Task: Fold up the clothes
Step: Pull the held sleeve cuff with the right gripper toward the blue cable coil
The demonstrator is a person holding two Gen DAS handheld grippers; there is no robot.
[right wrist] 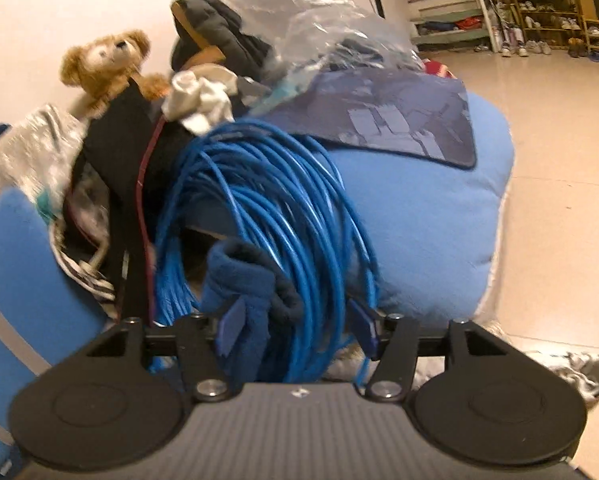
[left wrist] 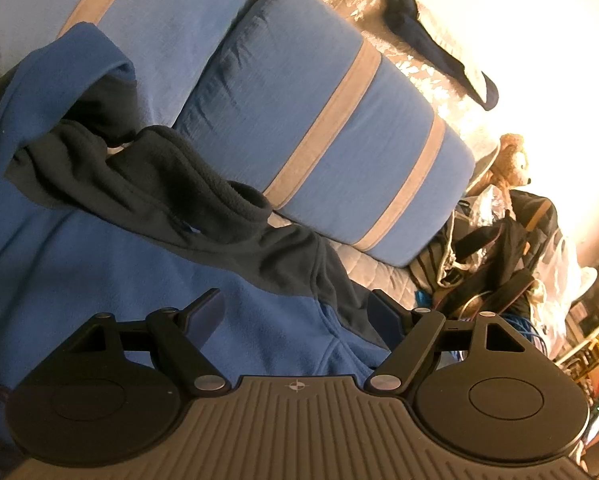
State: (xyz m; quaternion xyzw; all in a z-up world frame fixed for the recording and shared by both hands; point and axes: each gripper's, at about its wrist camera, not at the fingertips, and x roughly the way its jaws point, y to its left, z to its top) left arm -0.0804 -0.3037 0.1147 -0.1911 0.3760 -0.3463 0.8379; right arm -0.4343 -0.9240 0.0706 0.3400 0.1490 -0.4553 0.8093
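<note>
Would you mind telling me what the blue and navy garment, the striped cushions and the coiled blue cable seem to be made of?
Garment: probably fleece; matte, with a fuzzy, napped collar. Striped cushions: likely woven cotton covers; fine creases, no sheen. Coiled cable: plastic-sheathed cord, judging by its smooth, slightly glossy strands.

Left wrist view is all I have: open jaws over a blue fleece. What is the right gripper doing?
Observer: The right gripper is open, with a blue fleece cuff between its fingers, not clamped.
Operator: Anything behind that cuff?
Observer: A coil of blue cable sits right behind it, against a light blue cushion.
Operator: Can you see any floor?
Observer: Yes, a pale tiled floor on the right, with shoe racks at the far wall.
</note>
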